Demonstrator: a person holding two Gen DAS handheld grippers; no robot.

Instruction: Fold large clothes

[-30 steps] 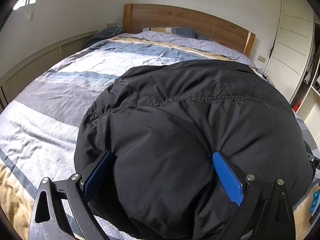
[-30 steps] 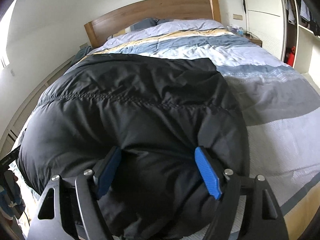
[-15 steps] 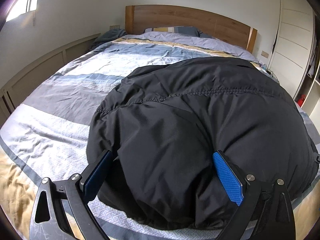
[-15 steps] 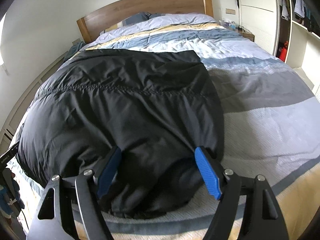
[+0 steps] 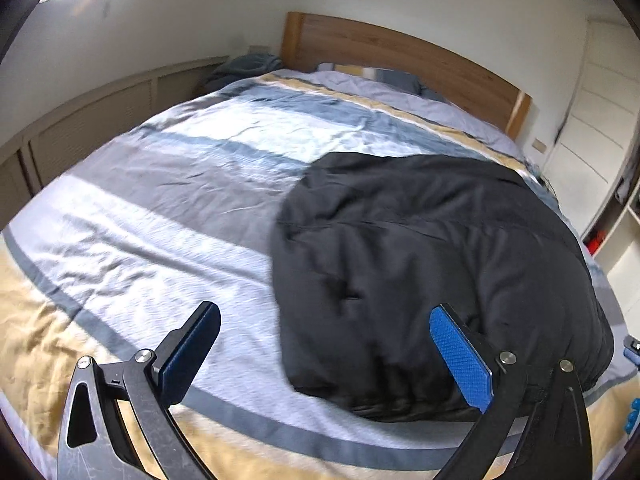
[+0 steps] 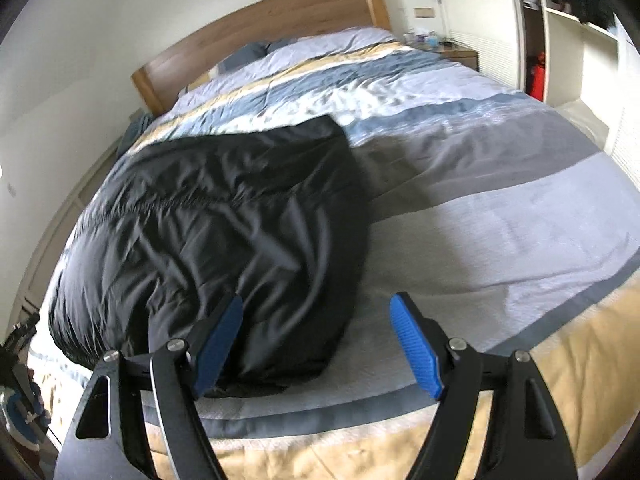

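1. A black padded jacket [image 5: 432, 280] lies folded into a thick, rumpled bundle on a bed [image 5: 168, 216] with a striped cover in grey, blue, white and tan.
2. The jacket sits near the foot edge of the bed, toward one side, with its far edge reaching about the middle of the cover.
3. The left hand-held gripper [image 5: 324, 348] hovers at the foot edge with its jaws wide apart and nothing between them. Its right blue pad [image 5: 460, 360] is over the jacket's near corner; whether it touches the fabric cannot be told.
4. The right hand-held gripper [image 6: 316, 344] is also spread wide and empty, over the jacket's other near corner, with one pad [image 6: 218, 344] above the fabric and the other over bare cover.
5. A wooden headboard [image 6: 260, 32] and pillows [image 5: 392, 80] stand at the far end of the bed.
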